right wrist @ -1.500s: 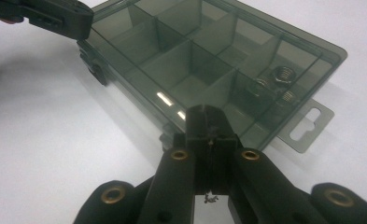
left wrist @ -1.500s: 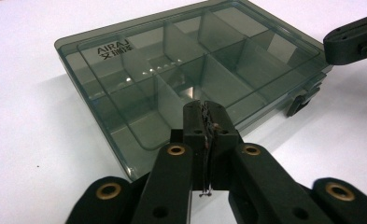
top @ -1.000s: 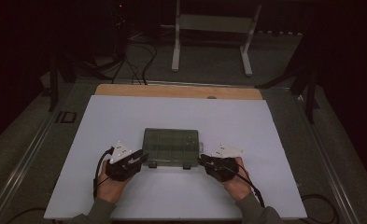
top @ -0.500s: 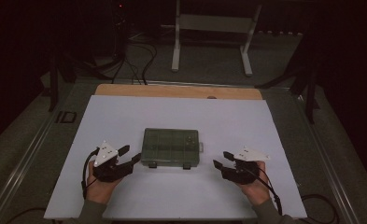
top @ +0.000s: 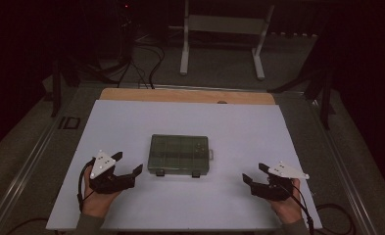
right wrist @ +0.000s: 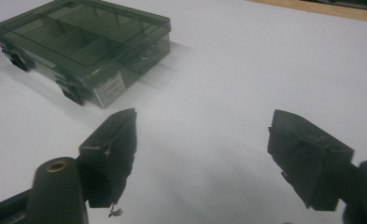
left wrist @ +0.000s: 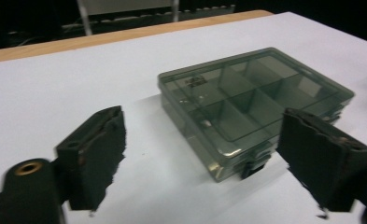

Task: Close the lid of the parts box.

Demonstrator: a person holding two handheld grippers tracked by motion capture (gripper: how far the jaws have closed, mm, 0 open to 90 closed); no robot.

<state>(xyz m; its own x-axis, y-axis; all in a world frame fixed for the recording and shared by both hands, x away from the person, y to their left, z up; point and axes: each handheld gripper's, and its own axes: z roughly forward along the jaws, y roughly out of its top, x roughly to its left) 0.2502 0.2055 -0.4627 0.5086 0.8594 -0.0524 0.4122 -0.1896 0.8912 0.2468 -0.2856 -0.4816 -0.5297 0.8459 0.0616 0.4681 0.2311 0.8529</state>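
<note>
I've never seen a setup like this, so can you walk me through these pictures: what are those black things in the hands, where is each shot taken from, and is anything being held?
A person sits at a table and holds a hand-operated grasping tool in each hand: the left tool and the right tool. Each has two black jaws. The wide picture comes from a camera above, looking forward and down. The two close-ups come from small cameras riding on the tools, looking along the jaws. On the white table cover lies a closed, smoky see-through compartment box, lying flat with dividers inside. Both tools have just been opening their jaws, nothing is between them, and they sit apart from the box, one on each side. Nothing is held.
</note>
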